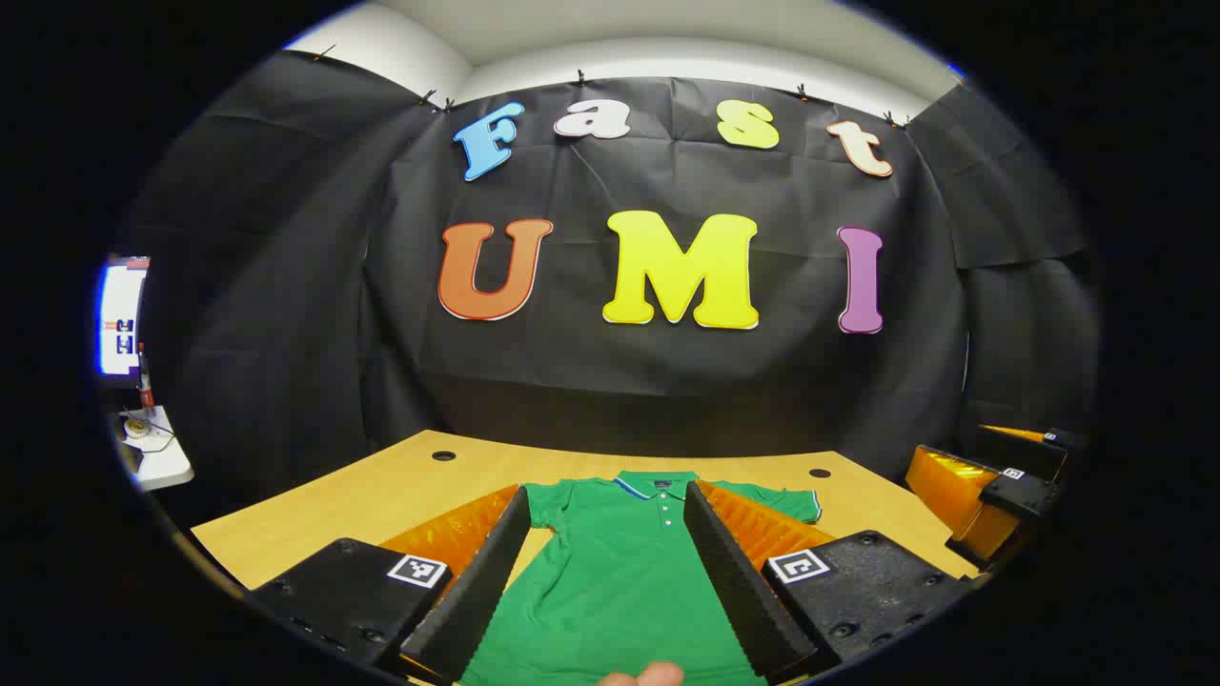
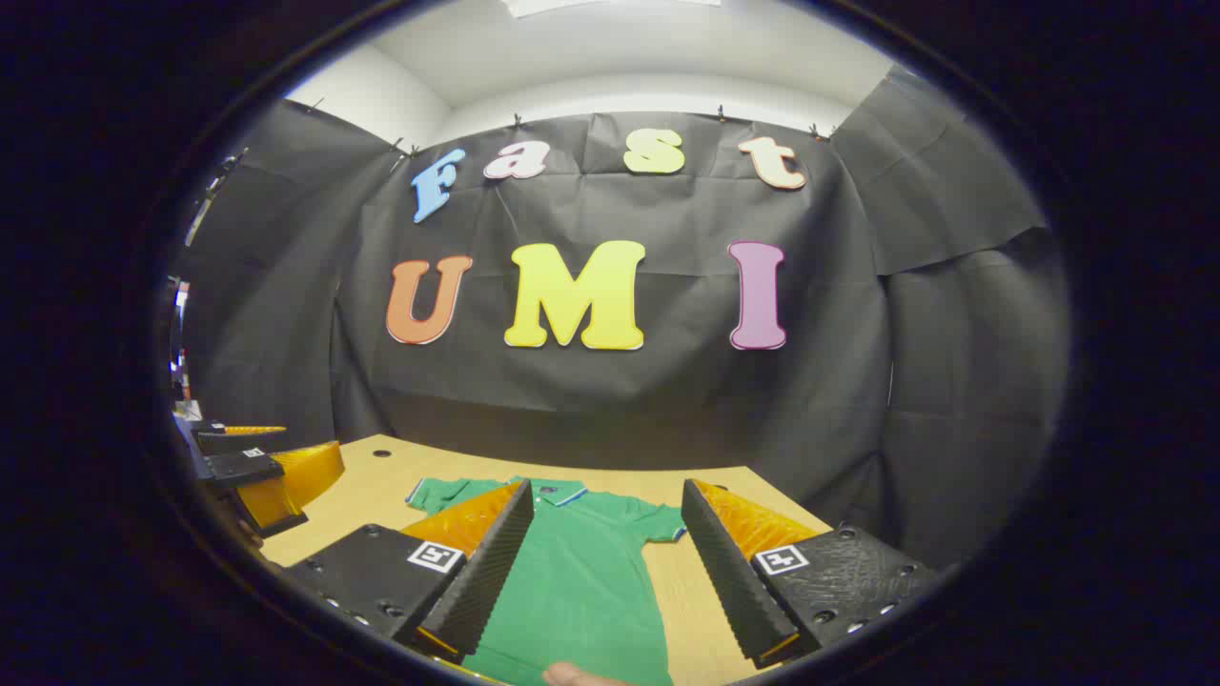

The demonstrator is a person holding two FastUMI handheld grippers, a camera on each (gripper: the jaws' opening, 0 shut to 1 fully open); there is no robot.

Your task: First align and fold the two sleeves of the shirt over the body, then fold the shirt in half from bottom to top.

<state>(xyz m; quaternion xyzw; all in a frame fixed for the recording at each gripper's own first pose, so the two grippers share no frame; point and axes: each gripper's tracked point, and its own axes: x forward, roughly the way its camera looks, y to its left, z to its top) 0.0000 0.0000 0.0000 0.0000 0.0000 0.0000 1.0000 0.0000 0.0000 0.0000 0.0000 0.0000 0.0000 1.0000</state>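
Green short-sleeved polo shirt [image 1: 620, 581] lying flat at lower centre on the light wooden tabletop [image 1: 381, 495]; left claw [image 1: 607, 553] and right claw [image 2: 607, 562] both spread wide, holding nothing.

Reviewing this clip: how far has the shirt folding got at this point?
Nothing looks folded yet. The green shirt lies flat on the table, collar away from the cameras, with its sleeve spread out to the side. The left gripper and right gripper both hang open above it, gripping nothing. Both sleeve folds and the bottom-to-top fold remain to do.
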